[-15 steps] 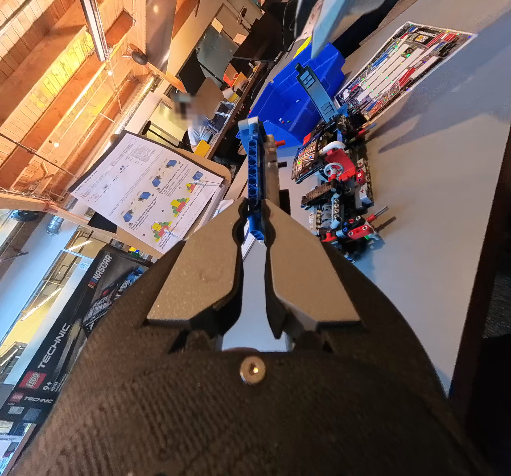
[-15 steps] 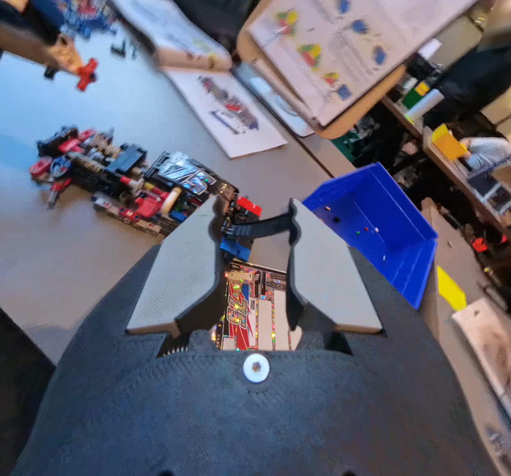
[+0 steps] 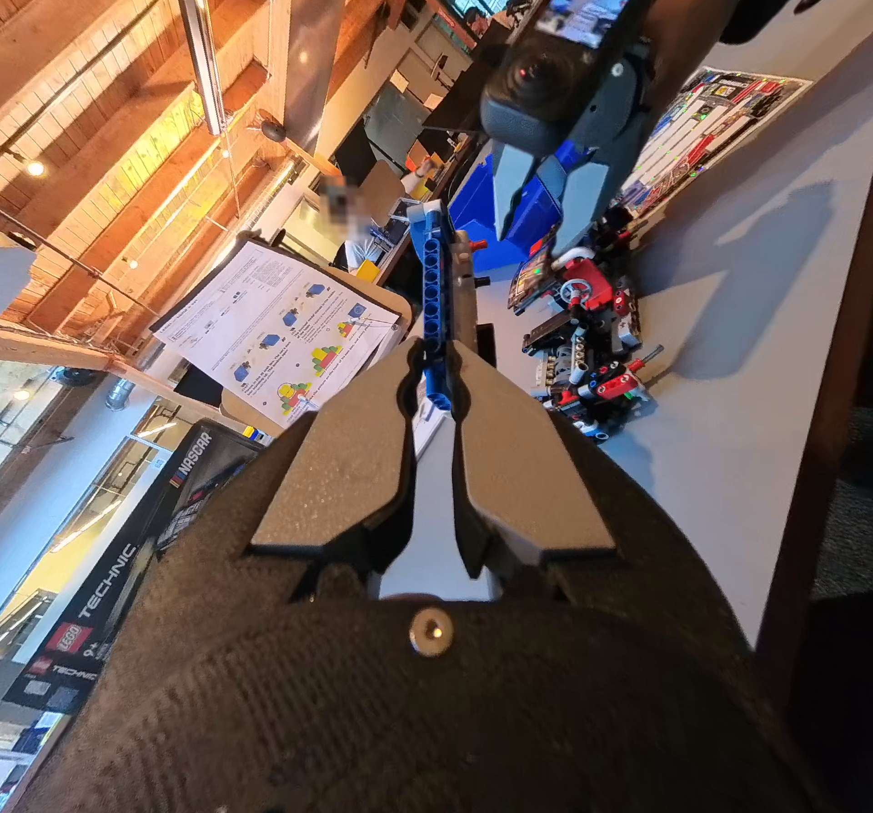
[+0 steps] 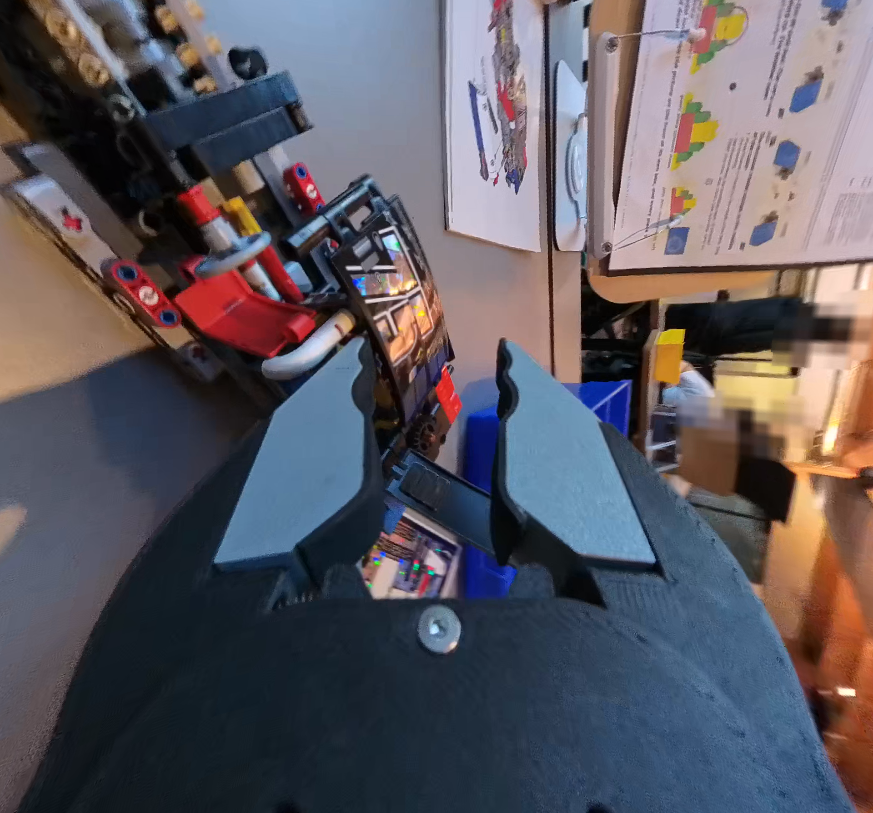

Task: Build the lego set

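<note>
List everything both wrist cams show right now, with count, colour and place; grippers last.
Blue beam assembly: one, blue with grey parts, clamped in the left gripper, held above the table.
Lego car chassis: one, black, red and grey, lying on the table.
Black flat piece: one, spanning the right gripper's fingers.
Blue bin: one, at the table's far edge, beyond the chassis.
Sticker sheet: one, multicoloured, flat on the table past the chassis.
Instruction sheet: one, white with coloured pictures, on a tan board.
Build booklet: one, white, flat on the table.
Set box: one, black, beside the table.
Table: one, grey.
Left gripper: black, shut on the beam.
Right gripper: grey fingers, over the chassis.
</note>
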A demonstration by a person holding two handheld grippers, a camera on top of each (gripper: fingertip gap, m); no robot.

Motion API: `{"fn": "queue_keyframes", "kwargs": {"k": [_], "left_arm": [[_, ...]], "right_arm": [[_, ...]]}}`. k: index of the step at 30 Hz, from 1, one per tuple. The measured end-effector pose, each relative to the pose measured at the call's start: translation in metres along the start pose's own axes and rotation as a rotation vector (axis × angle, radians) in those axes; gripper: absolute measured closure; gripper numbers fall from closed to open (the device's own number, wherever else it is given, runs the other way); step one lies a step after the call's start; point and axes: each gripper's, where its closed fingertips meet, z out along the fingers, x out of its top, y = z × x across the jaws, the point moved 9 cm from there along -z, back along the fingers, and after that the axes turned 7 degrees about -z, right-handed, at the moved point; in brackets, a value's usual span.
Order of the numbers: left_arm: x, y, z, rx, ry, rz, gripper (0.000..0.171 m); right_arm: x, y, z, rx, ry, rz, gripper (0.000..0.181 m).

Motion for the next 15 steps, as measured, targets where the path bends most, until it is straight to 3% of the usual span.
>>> {"fn": "queue_keyframes", "kwargs": {"k": [5, 11, 12, 15], "left_arm": [[-0.003, -0.001, -0.001, -0.011, 0.002, -0.01, 0.165], [-0.002, -0.001, 0.007, -0.033, -0.031, 0.02, 0.166], [-0.001, 0.0, 0.009, -0.038, -0.042, 0.034, 0.166], [0.001, 0.003, 0.015, -0.062, -0.072, 0.064, 0.165]], "right_arm": [[-0.018, 0.018, -0.012, -0.08, 0.059, 0.309, 0.133], [-0.067, 0.05, -0.04, -0.252, 0.056, 0.685, 0.128], [-0.073, 0.05, -0.046, -0.264, 0.071, 0.721, 0.122], [-0.066, 0.04, -0.065, -0.295, 0.107, 0.702, 0.127]]}}
